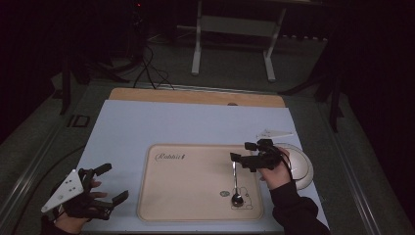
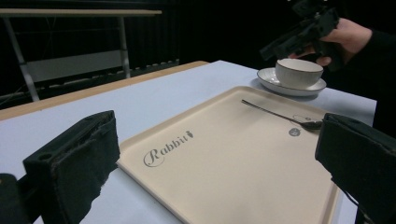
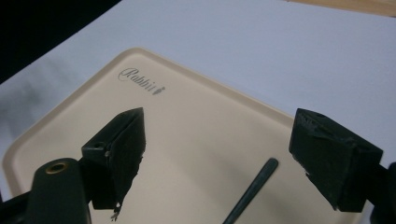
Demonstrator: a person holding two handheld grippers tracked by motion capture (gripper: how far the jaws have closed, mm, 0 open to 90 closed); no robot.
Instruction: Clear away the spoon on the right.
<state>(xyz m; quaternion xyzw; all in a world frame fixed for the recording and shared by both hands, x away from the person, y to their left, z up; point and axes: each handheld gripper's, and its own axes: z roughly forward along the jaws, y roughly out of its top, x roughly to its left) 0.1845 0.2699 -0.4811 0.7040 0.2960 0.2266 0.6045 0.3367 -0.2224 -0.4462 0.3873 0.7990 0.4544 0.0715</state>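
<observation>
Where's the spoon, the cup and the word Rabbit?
spoon (image 1: 237, 198): high view, on its bowl.
cup (image 2: 299, 73): left gripper view, on its side wall.
word Rabbit (image 3: 141, 80): right gripper view, on the middle letters.

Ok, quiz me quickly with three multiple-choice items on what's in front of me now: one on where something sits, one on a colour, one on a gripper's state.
1. Where does the spoon lie?
A. in the cup
B. on the tray, near its right edge
C. on the bare blue table

2. What colour is the tray?
A. beige
B. green
C. black

3. How is the right gripper set?
A. shut on the spoon
B. shut on the cup
C. open, holding nothing

Answers:
1. B: the high view shows the spoon lying on the tray's right part, bowl towards the person.
2. A: it looks beige against the pale blue table.
3. C: in the right gripper view its fingers stand wide apart above the spoon's handle, gripping nothing.
</observation>
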